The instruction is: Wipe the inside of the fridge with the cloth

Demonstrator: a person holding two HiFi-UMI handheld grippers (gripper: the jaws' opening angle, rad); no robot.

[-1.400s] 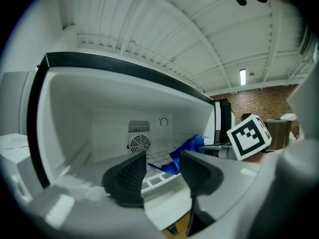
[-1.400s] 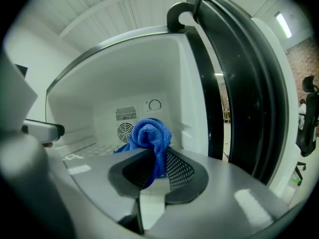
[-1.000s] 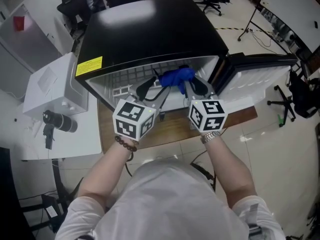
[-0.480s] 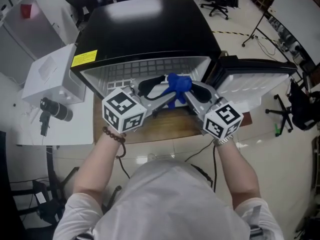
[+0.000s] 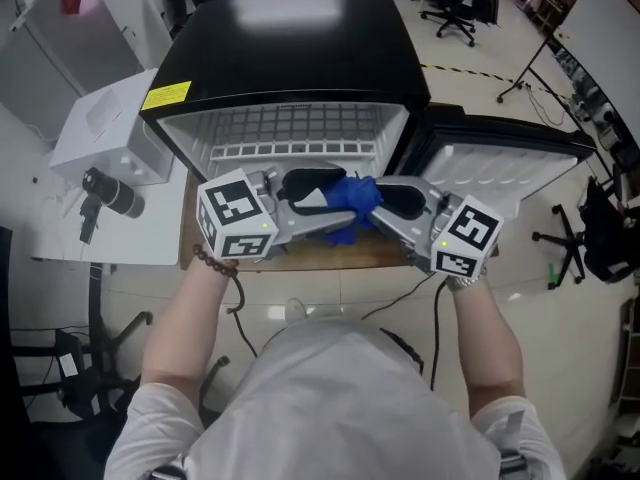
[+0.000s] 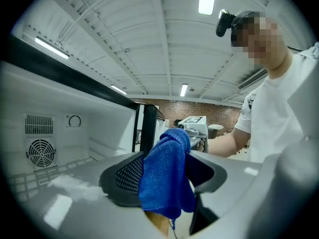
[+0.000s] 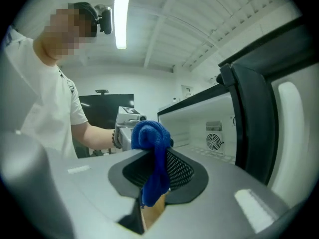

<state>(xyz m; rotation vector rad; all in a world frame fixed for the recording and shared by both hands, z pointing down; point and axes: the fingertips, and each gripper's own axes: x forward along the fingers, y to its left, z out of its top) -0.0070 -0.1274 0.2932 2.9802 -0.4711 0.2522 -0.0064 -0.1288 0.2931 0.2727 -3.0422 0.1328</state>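
Blue cloth (image 5: 352,194) is pinched in the narrow right tool (image 7: 157,172) at centre frame, before the open fridge (image 5: 290,58). On the left tool (image 6: 164,176) the jaws have just been opening and are spread wide around it, not pressing. That tool should be drawn clear first. The door (image 5: 500,163) edge at right is to be avoided; room is offered above the shelf (image 5: 290,133).

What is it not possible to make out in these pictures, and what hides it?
Fridge bottom: head view, under the wire shelf and behind the cloth.
Yellow label print: head view, too small.
Round dial setting: left gripper view, too small.
Dirt on the inner walls: every view, too faint to tell.
Door lower edge: head view, behind the right gripper.
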